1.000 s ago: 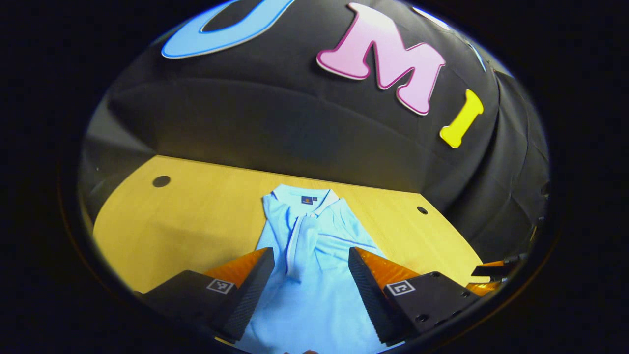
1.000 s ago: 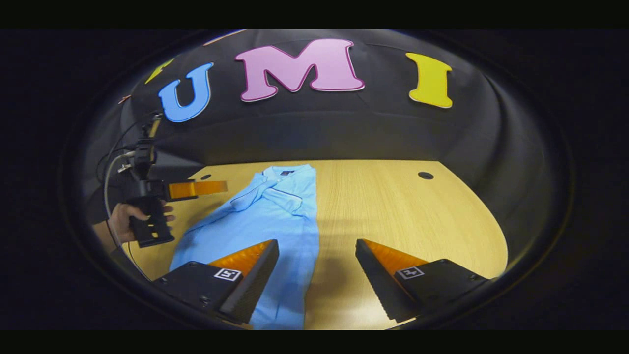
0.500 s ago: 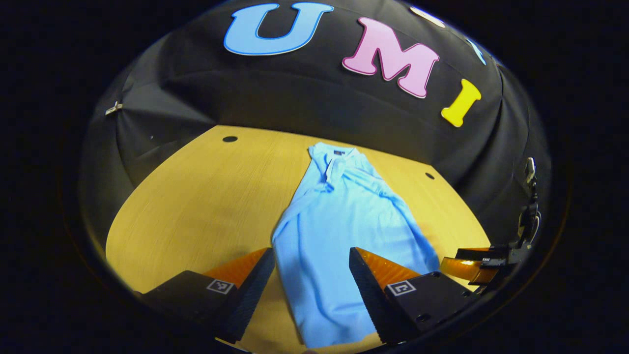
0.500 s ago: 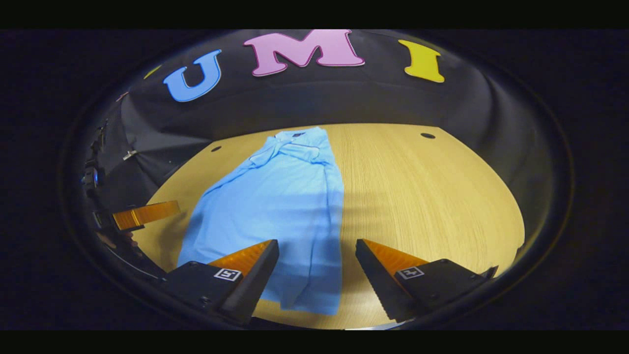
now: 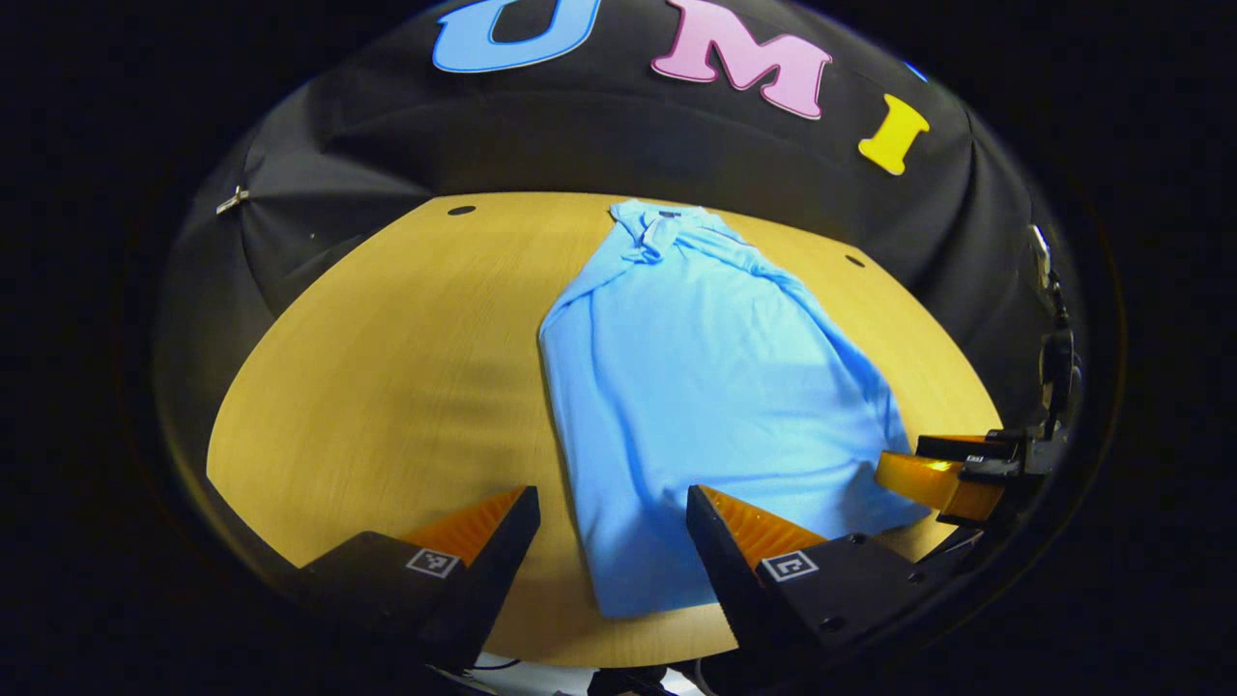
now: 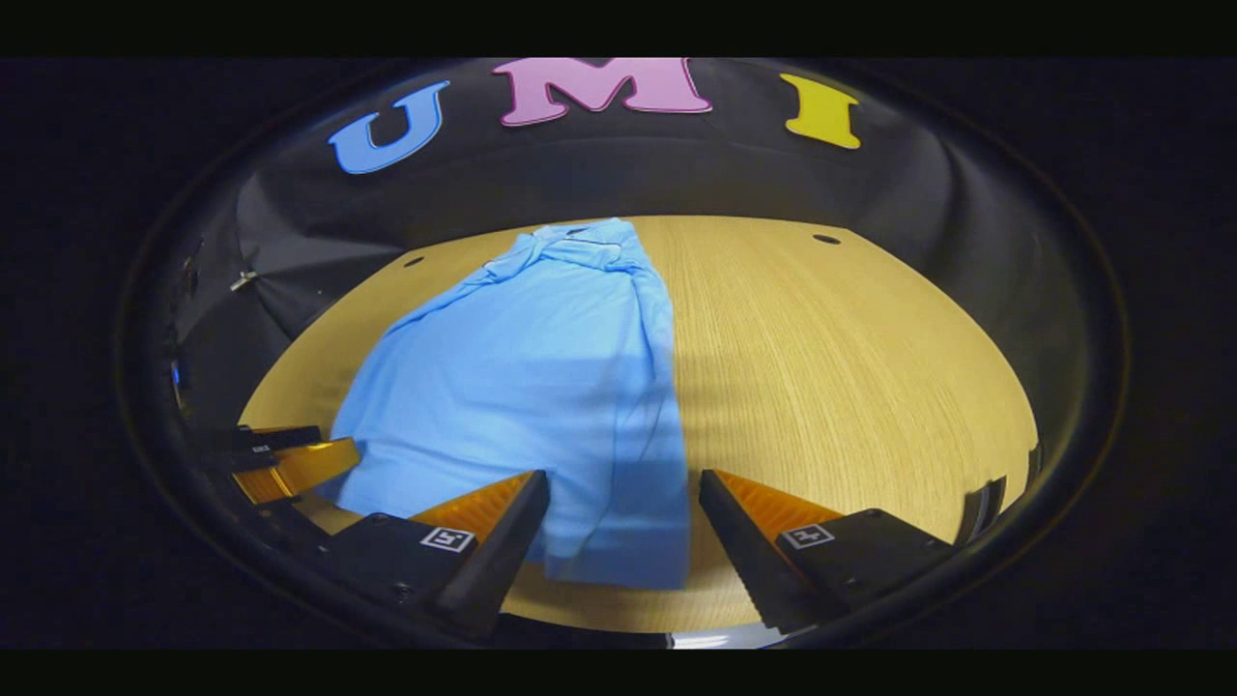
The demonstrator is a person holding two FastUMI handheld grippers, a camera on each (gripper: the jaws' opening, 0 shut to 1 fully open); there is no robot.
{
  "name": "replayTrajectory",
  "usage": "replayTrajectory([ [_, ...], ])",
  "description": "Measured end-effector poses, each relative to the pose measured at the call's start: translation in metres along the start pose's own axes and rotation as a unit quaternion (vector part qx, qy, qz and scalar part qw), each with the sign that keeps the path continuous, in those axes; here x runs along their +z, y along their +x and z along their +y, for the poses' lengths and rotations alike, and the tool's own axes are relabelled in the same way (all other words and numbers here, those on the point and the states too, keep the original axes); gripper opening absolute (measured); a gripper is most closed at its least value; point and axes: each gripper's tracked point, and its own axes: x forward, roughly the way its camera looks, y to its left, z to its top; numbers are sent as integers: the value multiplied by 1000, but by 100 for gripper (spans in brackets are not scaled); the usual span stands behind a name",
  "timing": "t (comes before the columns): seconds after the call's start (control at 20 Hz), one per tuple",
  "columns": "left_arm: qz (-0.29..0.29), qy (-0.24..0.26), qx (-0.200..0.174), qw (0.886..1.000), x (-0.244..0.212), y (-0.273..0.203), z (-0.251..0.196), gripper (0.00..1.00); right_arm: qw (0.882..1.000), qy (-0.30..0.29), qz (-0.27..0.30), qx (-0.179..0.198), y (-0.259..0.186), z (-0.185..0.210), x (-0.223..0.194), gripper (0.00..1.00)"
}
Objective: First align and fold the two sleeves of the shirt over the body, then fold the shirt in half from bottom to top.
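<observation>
- A light blue polo shirt [image 5: 696,387] lies flat along the pale wooden table [image 5: 387,348], collar end at the far edge by the black cloth wall, hem end near the table's close edge.
- Both sleeves lie folded in over the body, bunched up just below the collar [image 6: 580,246], so the shirt reads as one long narrow panel.
- The left gripper [image 5: 609,546] hovers over the hem end with its fingers spread wide, nothing between them; the shirt's near left corner sits in the gap below, and I cannot tell whether either finger touches the cloth.
- Out at the right edge of the left gripper view, the right gripper [image 5: 952,474] sits just beside the shirt's other hem corner.
- From the right gripper view, the right gripper [image 6: 623,527] is likewise wide open and holds nothing, with the hem's right corner [image 6: 628,565] lying between its fingers.
- In that same view the left gripper [image 6: 290,464] shows low at the left, close to the hem's far corner.
- The bottom half of the shirt is not yet folded up; the cloth lies in a single long length.
</observation>
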Motion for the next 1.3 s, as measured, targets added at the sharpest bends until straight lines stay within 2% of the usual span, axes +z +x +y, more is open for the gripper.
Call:
replayTrajectory([
  [0.05,1,10,7,1000,-2,0,-1,97,1000,-6,-6,-2,1,-1,1,92],
  [0.15,3,31,20,999,-5,3,0,98,1000,-10,-9,-4,2,-2,1,92],
  [0.2,10,43,26,999,-8,3,0,98,1000,-10,-5,-6,3,-2,0,98],
  [0.25,9,44,21,999,-8,4,-4,96,1000,-13,-8,-13,3,-5,2,97],
  [0.3,12,44,21,999,-7,3,-8,95,1000,-16,-4,-18,6,-8,0,87],
  [0.35,13,43,22,999,-6,3,-9,86,1000,-17,-7,-17,7,-6,2,79],
  [0.4,15,43,21,999,-6,2,-13,87,1000,-17,-4,-13,6,-5,1,73],
  [0.45,17,42,19,999,-6,2,-16,75,1000,-18,-4,-10,7,-3,2,66],
  [0.5,19,40,18,999,-6,2,-19,70,1000,-20,1,-5,8,-2,1,53],
  [0.55,21,38,17,999,-5,3,-22,54,1000,-18,1,0,9,0,2,49],
  [0.65,24,38,8,999,-5,5,-32,21,1000,-8,4,2,9,2,2,31],
  [0.7,22,40,2,999,-3,6,-34,19,1000,-9,5,2,8,2,2,24],
  [0.75,24,35,-5,999,-3,5,-37,11,1000,-8,5,3,8,3,3,19],
  [0.85,30,26,-17,999,-2,4,-39,7,1000,-10,12,11,8,4,1,13],
  [0.9,32,24,-21,999,-1,5,-39,7,1000,-5,15,17,9,4,2,13],
  [0.95,34,20,-23,999,0,5,-39,7,1000,2,18,23,9,4,2,8],
  [1.0,33,16,-25,999,1,5,-39,7,999,8,20,28,8,4,3,10],
  [1.05,34,10,-28,999,1,5,-41,7,999,13,24,32,8,4,3,8],
  [1.2,38,-11,-35,999,9,1,-40,6,998,33,30,43,6,9,12,10],
  [1.3,30,-15,-38,999,24,-3,-41,6,998,37,25,48,1,13,26,5],
])
